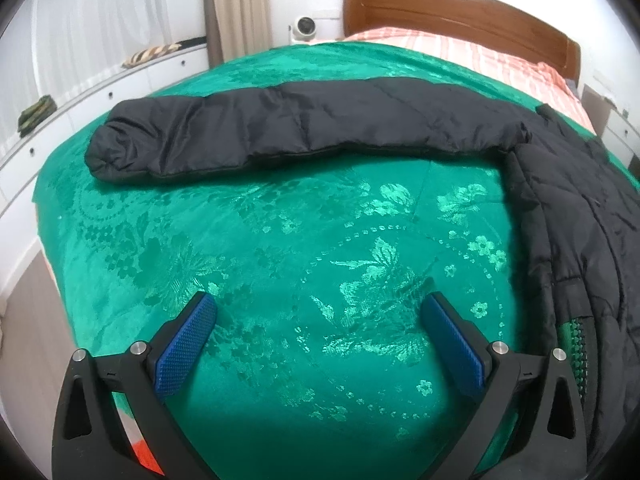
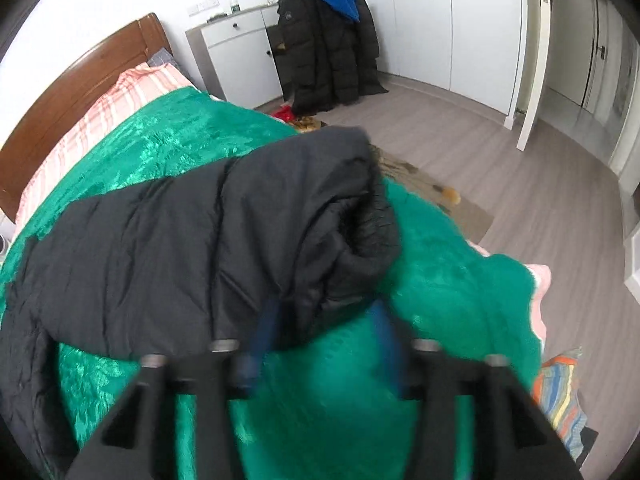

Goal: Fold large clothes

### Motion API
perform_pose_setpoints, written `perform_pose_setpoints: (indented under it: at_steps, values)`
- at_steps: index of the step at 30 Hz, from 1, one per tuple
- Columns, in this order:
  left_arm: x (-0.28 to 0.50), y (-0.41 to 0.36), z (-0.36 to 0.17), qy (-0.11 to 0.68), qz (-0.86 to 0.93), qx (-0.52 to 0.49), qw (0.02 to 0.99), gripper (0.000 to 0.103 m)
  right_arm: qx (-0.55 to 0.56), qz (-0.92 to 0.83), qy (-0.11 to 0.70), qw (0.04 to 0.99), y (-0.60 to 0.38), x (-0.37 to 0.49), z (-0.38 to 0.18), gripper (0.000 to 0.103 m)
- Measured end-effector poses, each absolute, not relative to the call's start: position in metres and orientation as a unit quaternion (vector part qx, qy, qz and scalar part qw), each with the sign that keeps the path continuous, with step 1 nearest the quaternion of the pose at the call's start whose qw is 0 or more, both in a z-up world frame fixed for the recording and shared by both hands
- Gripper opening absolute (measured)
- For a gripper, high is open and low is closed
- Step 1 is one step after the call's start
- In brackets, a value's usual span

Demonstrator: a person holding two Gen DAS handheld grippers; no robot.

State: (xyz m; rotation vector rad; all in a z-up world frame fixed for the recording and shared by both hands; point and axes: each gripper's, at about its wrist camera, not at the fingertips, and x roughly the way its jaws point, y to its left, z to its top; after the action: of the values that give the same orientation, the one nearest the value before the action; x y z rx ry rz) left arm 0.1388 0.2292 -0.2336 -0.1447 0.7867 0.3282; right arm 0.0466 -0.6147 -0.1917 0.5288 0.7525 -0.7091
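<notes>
A black padded jacket lies on a green patterned bedspread [image 1: 280, 240]. In the left wrist view its sleeve [image 1: 280, 128] stretches flat across the bed, with the jacket body [image 1: 580, 220] at the right. My left gripper [image 1: 320, 308] is open and empty, above bare bedspread short of the sleeve. In the right wrist view the other sleeve [image 2: 240, 232] is lifted, its cuff [image 2: 368, 232] hanging open. My right gripper [image 2: 326, 320] has its blue fingers [image 2: 266, 328] around the sleeve's lower edge; the view is blurred.
A wooden headboard [image 1: 460, 8] and pink striped pillow [image 1: 460, 48] are at the bed's head. A white drawer unit [image 1: 100, 88] runs along the left. In the right wrist view another dark coat [image 2: 328, 48] hangs by white cabinets, over grey floor [image 2: 520, 200] with a rug.
</notes>
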Motion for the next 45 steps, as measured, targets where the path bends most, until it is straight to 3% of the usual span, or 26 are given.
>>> perform_pose_setpoints:
  at_steps: [1,8,14,21,25,32,45]
  values:
    - [0.139,0.229,-0.233,0.385,0.158,-0.070,0.907,0.103,0.246,-0.342,0.350,0.837,-0.613,0.034,-0.190,0.071]
    - [0.138,0.228,-0.207,0.397,0.141,-0.066,0.904,0.103,0.208,-0.345,0.301,0.864,-0.573,-0.004,-0.164,0.072]
    - [0.168,0.225,-0.180,0.368,0.123,-0.069,0.919,0.103,0.184,-0.212,0.303,0.911,-0.491,0.020,-0.161,0.076]
    - [0.213,0.225,-0.225,0.414,0.119,-0.066,0.900,0.103,0.141,-0.153,0.336,0.919,-0.427,0.081,-0.207,0.076]
    - [0.210,0.225,-0.231,0.398,0.117,-0.065,0.907,0.103,0.122,-0.165,0.351,0.914,-0.423,0.087,-0.237,0.077]
    - [0.206,0.220,-0.234,0.388,0.117,-0.060,0.912,0.103,0.094,-0.157,0.351,0.918,-0.416,0.090,-0.248,0.089]
    - [0.210,0.216,-0.231,0.396,0.120,-0.051,0.909,0.103,0.088,-0.164,0.351,0.918,-0.413,0.103,-0.254,0.091]
